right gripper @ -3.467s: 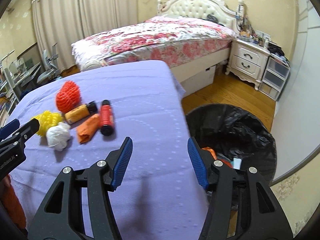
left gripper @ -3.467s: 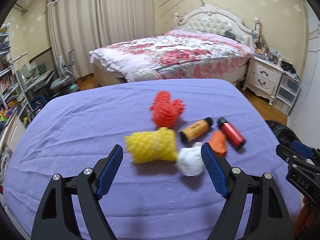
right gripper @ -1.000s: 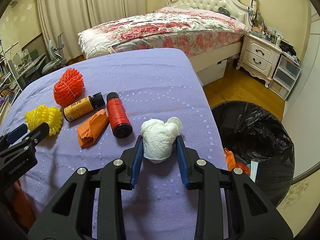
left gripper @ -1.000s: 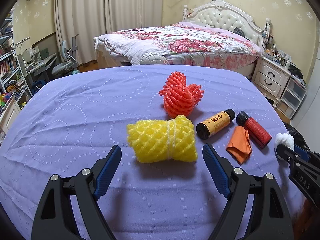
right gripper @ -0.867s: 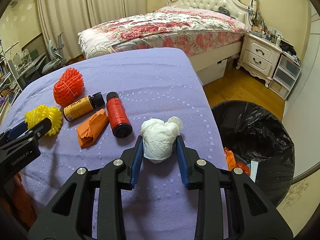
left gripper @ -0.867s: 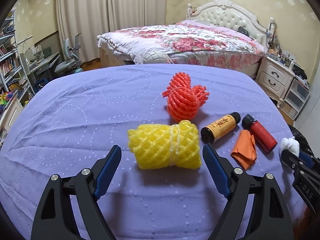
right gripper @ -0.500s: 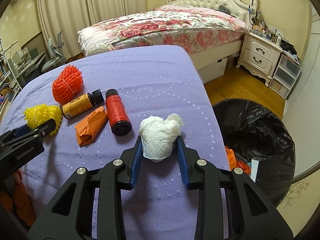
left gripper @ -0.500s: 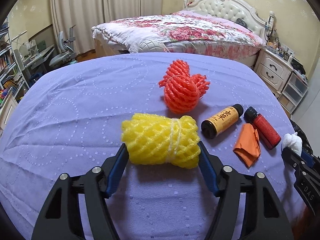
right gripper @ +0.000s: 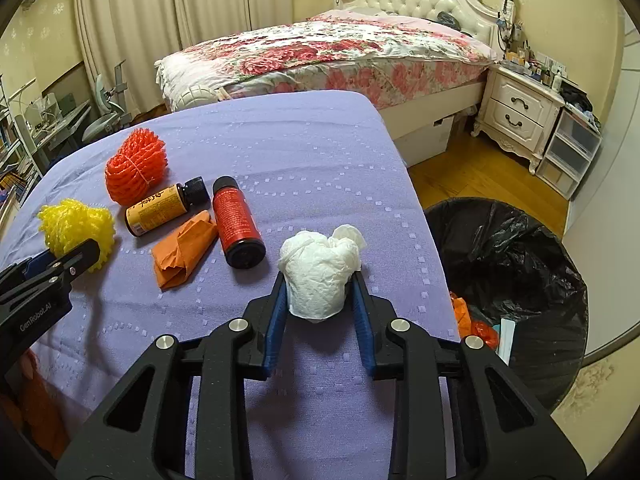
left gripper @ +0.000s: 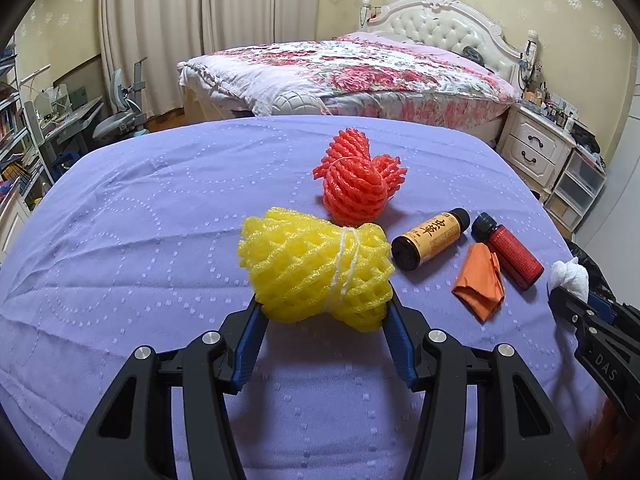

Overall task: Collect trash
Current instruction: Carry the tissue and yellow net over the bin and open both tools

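My left gripper (left gripper: 324,320) is shut on a yellow foam net bundle (left gripper: 316,272), held just above the purple tablecloth (left gripper: 140,240). My right gripper (right gripper: 320,296) is shut on a crumpled white tissue wad (right gripper: 320,272) near the table's right edge; the tissue wad also shows in the left wrist view (left gripper: 570,276). On the table lie an orange-red foam net (left gripper: 358,184), a yellow-labelled bottle (left gripper: 430,238), a red bottle (left gripper: 510,256) and a folded orange paper (left gripper: 480,280). A black-lined trash bin (right gripper: 516,272) stands on the floor to the right of the table.
A bed with a floral cover (left gripper: 360,72) stands behind the table. A white nightstand (right gripper: 520,116) and plastic drawers (right gripper: 572,148) are at the right wall. A desk and chair (left gripper: 112,116) are at the left. The bin holds some trash (right gripper: 476,320).
My left gripper has closed on the yellow foam net and raised it slightly. My right gripper took the white tissue earlier and still holds it, about in the same place.
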{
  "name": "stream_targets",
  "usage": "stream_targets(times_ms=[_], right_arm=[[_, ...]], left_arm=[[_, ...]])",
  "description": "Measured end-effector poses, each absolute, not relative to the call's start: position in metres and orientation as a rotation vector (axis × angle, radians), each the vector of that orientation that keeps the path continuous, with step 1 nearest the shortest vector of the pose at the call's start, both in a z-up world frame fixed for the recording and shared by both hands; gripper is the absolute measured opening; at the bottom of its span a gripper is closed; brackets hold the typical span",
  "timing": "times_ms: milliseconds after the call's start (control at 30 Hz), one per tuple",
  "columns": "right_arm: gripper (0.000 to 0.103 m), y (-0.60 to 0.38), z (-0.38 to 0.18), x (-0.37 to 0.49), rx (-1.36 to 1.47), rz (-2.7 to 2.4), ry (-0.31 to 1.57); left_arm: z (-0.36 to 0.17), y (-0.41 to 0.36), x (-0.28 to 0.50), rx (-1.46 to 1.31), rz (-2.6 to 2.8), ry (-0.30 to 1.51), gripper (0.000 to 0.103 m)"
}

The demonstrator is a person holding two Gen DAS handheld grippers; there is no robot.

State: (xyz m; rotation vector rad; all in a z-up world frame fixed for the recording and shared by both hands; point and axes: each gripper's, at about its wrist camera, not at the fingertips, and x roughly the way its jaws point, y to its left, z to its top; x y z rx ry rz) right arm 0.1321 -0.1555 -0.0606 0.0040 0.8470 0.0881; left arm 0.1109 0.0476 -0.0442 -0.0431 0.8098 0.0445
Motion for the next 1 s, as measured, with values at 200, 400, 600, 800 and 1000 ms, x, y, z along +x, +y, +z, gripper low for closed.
stream_targets(times_ms=[200, 400, 600, 800, 1000], right_arm=[[0.027, -0.157, -0.059, 0.128, 0.011, 0.09, 0.841], [0.026, -0.163, -0.05, 0.115, 0.027, 0.086, 0.812], [0.026, -0.182, -0.037, 0.099, 0.035, 0.05, 0.786], [0.026, -0.221, -0.023, 0.087, 0.042, -0.038, 0.751], [0.026, -0.267, -0.021, 0.085, 0.069, -0.133, 0.745]], left_arm=[[-0.041, 0.045, 0.099, -0.037, 0.031, 0.796, 0.054], [-0.036, 0.035, 0.085, -0.034, -0.003, 0.78, 0.054], [-0.026, 0.011, 0.074, -0.011, -0.08, 0.746, 0.054], [-0.015, -0.03, 0.072, 0.018, -0.176, 0.715, 0.054], [-0.01, -0.08, 0.076, 0.06, -0.274, 0.679, 0.054]])
